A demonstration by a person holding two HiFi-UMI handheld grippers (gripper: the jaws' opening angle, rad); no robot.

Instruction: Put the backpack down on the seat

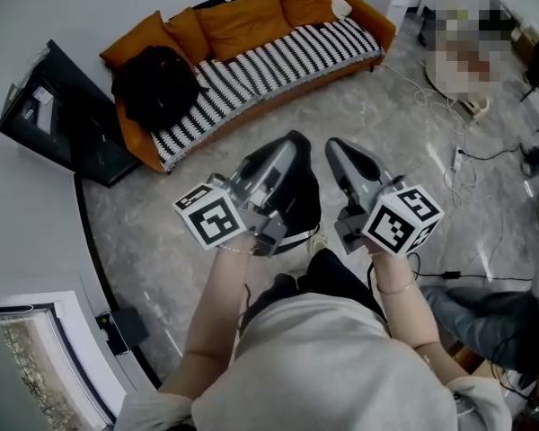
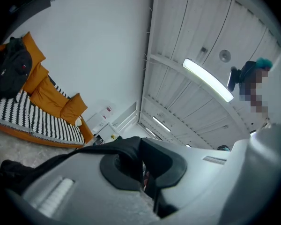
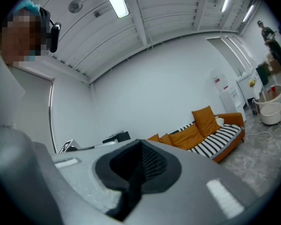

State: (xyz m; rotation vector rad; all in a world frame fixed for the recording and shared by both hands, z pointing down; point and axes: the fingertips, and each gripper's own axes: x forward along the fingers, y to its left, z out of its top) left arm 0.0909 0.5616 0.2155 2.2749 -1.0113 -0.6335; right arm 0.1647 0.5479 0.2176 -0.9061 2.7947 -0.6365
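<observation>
Above the grey marble floor (image 1: 162, 241), well apart from the orange striped-seat sofa (image 1: 242, 21), a black fabric backpack (image 1: 296, 196) is held between both grippers. The left gripper's (image 1: 286, 151) jaws are clamped on its black strap (image 2: 84, 151), the right gripper's (image 1: 340, 155) on its black mesh padding (image 3: 152, 163). A second black backpack (image 1: 153, 83) is seen at the sofa's left end.

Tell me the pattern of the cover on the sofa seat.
Black-and-white stripes on the sofa cover; head view shows it best.
</observation>
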